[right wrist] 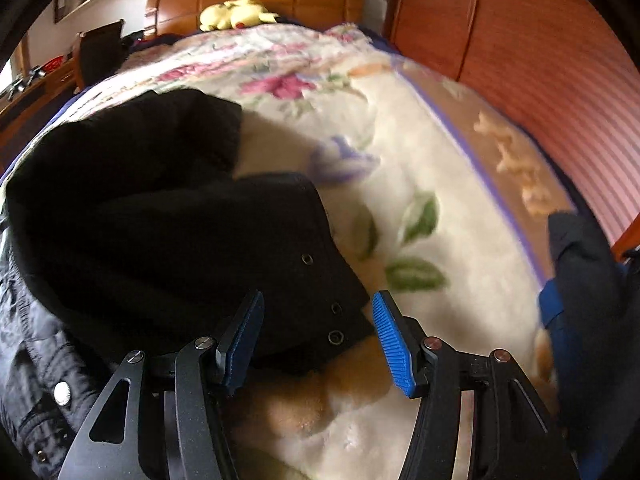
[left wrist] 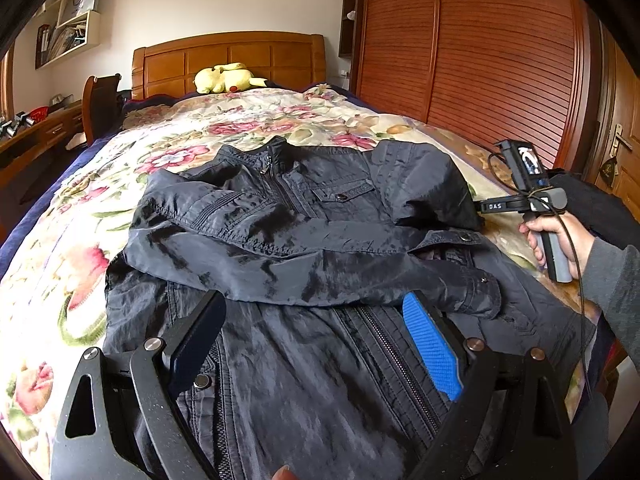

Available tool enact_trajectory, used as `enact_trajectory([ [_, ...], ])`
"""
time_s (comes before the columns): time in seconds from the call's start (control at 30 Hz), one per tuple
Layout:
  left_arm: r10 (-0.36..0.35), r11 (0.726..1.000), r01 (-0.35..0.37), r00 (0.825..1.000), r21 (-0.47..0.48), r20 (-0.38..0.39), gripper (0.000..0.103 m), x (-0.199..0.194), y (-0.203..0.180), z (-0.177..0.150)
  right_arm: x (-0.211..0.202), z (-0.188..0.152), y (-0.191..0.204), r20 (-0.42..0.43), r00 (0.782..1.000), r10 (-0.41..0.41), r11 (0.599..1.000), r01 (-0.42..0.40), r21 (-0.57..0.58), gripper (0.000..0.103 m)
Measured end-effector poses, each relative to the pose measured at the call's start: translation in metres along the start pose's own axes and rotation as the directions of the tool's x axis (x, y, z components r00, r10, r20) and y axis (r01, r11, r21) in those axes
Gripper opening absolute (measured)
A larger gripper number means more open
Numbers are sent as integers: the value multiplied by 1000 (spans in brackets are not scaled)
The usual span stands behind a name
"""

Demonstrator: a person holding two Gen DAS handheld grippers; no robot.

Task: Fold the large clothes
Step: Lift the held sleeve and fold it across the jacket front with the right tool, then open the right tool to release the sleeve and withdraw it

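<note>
In the left wrist view a dark jacket [left wrist: 304,240] lies spread on the flowered bed [left wrist: 52,248], one sleeve folded across its chest. The cloth looks light, limp and a little slick, so hems, cuffs and seams seem the surest places to take hold. The left claw [left wrist: 320,340] hangs wide open over the zipper, tilted down, gripping nothing. In the right wrist view the right claw [right wrist: 318,338] points steeply down, open, a snap-studded jacket edge [right wrist: 320,312] lying between its pads unpinched.

Left wrist: low over jacket [left wrist: 304,240], facing headboard [left wrist: 228,58].
Right wrist: closer, tilted down at blanket [right wrist: 440,184].
Shared: plush toy [right wrist: 234,12], upper frame.
</note>
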State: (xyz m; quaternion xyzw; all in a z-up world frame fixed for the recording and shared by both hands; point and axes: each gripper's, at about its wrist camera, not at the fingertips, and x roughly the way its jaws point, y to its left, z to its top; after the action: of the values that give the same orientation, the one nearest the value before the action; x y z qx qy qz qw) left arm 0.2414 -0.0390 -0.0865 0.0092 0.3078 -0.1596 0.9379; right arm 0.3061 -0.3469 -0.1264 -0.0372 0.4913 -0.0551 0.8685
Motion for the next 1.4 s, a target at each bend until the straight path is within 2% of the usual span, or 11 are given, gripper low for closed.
enact_trajectory([
  [0.2,3,1000,-3,1000,5,-6,91,3,0,0,28,7,-12,-60,996,65,995,-59,85,59],
  [0.4,3,1000,-3,1000,9,-10,91,5,-2,0,36,7,-11,-60,995,80,994,-76,74,59],
  [0.47,4,1000,-4,1000,11,-11,91,5,-2,0,36,6,-9,-58,993,105,993,-101,60,52],
  [0.53,7,1000,-7,1000,16,-10,91,5,-2,0,40,7,-13,-56,987,149,988,-147,40,29],
  [0.6,16,1000,-16,1000,24,-10,91,4,-2,0,35,6,-9,-52,985,165,986,-164,18,23],
  [0.7,21,1000,-21,1000,16,-4,91,0,3,-1,12,8,-2,4,989,147,989,-147,-1,22],
  [0.8,27,1000,-27,1000,13,-1,91,-5,5,-3,-28,15,11,91,979,184,983,-182,-26,21],
  [0.97,41,999,-42,999,18,26,91,-24,12,-7,-93,25,48,170,958,230,969,-209,-130,21],
  [1.17,57,998,-57,997,-11,61,91,-50,33,-10,-153,26,101,233,930,284,941,-224,-252,21],
  [1.4,86,996,-82,991,-41,101,91,-76,58,-15,-206,7,168,264,903,340,896,-225,-383,21],
])
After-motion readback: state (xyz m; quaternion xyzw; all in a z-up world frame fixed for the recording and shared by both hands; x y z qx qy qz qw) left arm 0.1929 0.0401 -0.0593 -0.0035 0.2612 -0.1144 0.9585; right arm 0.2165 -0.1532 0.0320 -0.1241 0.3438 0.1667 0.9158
